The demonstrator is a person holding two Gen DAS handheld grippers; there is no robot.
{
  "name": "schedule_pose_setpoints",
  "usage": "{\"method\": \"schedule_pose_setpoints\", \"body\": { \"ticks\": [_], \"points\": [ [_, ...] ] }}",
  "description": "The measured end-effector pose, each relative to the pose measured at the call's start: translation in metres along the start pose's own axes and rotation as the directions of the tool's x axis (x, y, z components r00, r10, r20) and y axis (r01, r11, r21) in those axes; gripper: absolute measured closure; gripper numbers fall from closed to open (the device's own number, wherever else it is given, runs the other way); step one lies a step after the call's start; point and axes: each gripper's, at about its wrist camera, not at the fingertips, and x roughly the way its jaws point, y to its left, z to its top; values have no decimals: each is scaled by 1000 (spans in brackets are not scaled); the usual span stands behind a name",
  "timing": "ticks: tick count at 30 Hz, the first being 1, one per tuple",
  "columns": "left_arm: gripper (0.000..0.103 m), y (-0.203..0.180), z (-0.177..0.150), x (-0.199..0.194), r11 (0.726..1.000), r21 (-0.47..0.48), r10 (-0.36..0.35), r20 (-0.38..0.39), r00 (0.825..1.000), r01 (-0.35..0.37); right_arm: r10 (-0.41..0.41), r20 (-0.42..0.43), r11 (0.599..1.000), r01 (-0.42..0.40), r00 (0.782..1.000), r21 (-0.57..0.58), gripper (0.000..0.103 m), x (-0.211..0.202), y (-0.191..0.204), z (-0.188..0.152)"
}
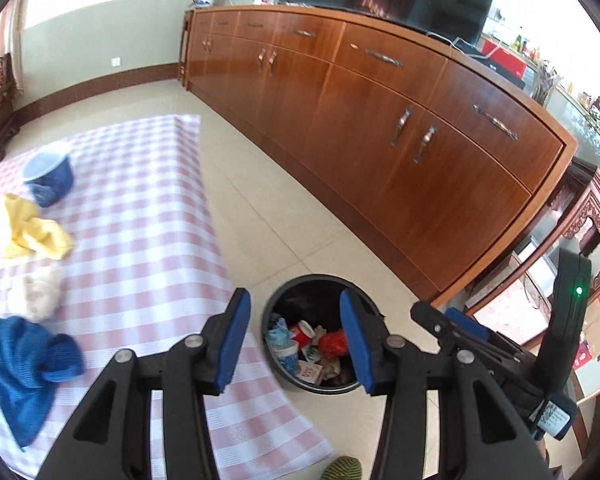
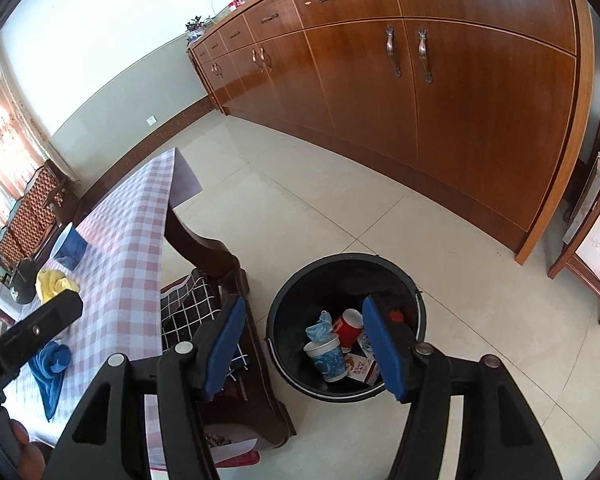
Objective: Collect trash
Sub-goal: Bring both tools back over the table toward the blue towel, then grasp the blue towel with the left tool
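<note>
Pink-checked tablecloth (image 1: 148,216) is covering the table on the left, with a blue cloth (image 1: 24,364), a yellow rag (image 1: 32,232) and a blue cup (image 1: 50,172) lying on it. Moving right, the left gripper (image 1: 296,340) is hanging with its jaws spread and nothing in them, and the black trash bin (image 1: 278,300) is standing upright on the floor tiles just past its fingertips, mouth facing up, cups and wrappers piling inside. The right gripper (image 2: 304,344) is hovering over the same bin (image 2: 300,280), released too, holding nothing.
</note>
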Motion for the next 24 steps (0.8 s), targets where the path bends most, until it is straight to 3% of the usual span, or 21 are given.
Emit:
{"method": "schedule_pose_setpoints", "body": {
  "ticks": [5, 12, 24],
  "points": [
    [47, 34, -5, -26, 998, -33, 58, 45, 997, -56, 40, 21, 997, -39, 999, -68, 39, -10, 41, -13],
    [47, 93, -15, -57, 984, -120, 144, 78, 986, -134, 114, 23, 979, -108, 993, -174, 39, -15, 108, -26],
    [47, 192, -40, -105, 923, -283, 299, 94, 950, -262, 203, -17, 934, -199, 979, -296, 39, -17, 195, -46]
  ]
}}
